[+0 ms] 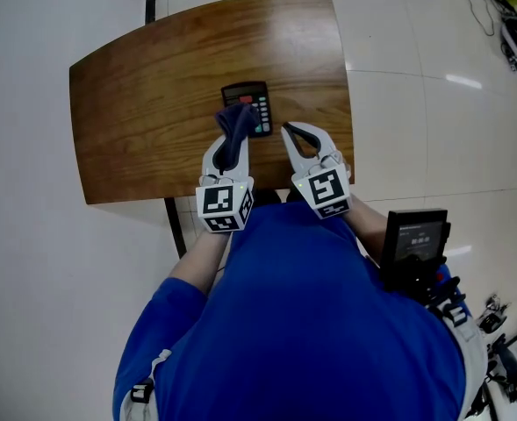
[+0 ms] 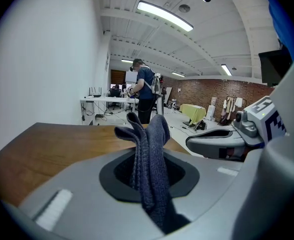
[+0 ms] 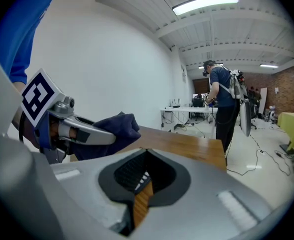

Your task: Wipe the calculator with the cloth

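Jutting from left gripper point(image 2: 149, 176) fingers point(image 2: 77, 194), cloth point(image 2: 149, 144) overlaps calculator point(image 1: 245, 95).

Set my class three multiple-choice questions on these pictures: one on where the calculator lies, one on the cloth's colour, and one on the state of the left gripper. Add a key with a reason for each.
1. Where does the calculator lie?
A. in a drawer
B. on the wooden table
C. on a shelf

2. What colour is the cloth?
A. dark blue
B. yellow
C. white

3. In what state is the left gripper?
A. open and empty
B. shut on the calculator
C. shut on the cloth

Key:
1. B: the head view shows it flat on the wood, just beyond the grippers.
2. A: it looks dark blue in all three views.
3. C: the left gripper view shows the cloth pinched between the jaws and standing up out of them.
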A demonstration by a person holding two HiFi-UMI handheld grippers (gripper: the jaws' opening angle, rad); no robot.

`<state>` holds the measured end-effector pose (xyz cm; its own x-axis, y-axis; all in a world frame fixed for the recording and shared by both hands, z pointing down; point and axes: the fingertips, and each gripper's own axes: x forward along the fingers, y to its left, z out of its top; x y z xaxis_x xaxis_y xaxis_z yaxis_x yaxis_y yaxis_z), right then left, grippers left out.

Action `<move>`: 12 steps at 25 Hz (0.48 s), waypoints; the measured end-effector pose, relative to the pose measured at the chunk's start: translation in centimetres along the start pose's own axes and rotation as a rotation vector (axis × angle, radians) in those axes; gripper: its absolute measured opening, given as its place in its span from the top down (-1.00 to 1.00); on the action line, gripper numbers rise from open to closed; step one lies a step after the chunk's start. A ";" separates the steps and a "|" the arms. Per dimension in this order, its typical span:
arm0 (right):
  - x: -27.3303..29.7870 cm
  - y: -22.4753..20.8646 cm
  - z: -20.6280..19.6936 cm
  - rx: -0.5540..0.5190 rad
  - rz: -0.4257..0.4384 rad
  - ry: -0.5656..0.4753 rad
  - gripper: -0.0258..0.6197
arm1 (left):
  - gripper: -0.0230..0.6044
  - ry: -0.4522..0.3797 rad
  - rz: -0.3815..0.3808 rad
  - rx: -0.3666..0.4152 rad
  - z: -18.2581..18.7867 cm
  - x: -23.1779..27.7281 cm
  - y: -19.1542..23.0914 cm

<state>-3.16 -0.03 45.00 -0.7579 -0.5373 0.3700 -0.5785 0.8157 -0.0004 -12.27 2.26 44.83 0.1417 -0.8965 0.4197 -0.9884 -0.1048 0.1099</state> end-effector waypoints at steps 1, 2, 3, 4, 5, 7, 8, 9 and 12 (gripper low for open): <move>0.2 -0.1 0.0 0.000 -0.002 0.008 0.91 | 0.72 0.005 -0.007 0.004 0.0 0.5 0.0; 0.4 -0.3 -0.1 -0.001 -0.006 0.015 0.91 | 0.72 0.010 -0.017 0.009 0.0 1.1 -0.1; 0.5 -0.5 -0.2 -0.003 -0.011 0.022 0.91 | 0.72 0.017 -0.028 0.015 -0.1 1.7 -0.3; 0.6 -0.8 -0.3 -0.003 -0.019 0.028 0.91 | 0.72 0.025 -0.041 0.026 -0.2 2.4 -0.5; 0.7 -1.2 -0.4 0.000 -0.028 0.035 0.91 | 0.72 0.034 -0.054 0.041 -0.4 3.1 -0.8; 0.7 -1.8 -0.8 0.012 -0.049 0.052 0.91 | 0.72 0.053 -0.074 0.079 -0.8 4.4 -1.3; 0.7 -2.0 -1.0 0.017 -0.058 0.062 0.91 | 0.72 0.061 -0.080 0.098 -0.9 5.0 -1.4; 0.7 -2.3 -1.1 0.021 -0.066 0.070 0.91 | 0.72 0.070 -0.083 0.116 -1.0 5.7 -1.4; 0.7 -3.0 -1.7 0.028 -0.084 0.092 0.91 | 0.72 0.095 -0.089 0.164 -1.4 7.5 -1.7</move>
<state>-1.47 -2.45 46.85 -0.6763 -0.5809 0.4531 -0.6481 0.7615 0.0089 -9.45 -3.72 49.06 0.2262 -0.8368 0.4986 -0.9662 -0.2576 0.0060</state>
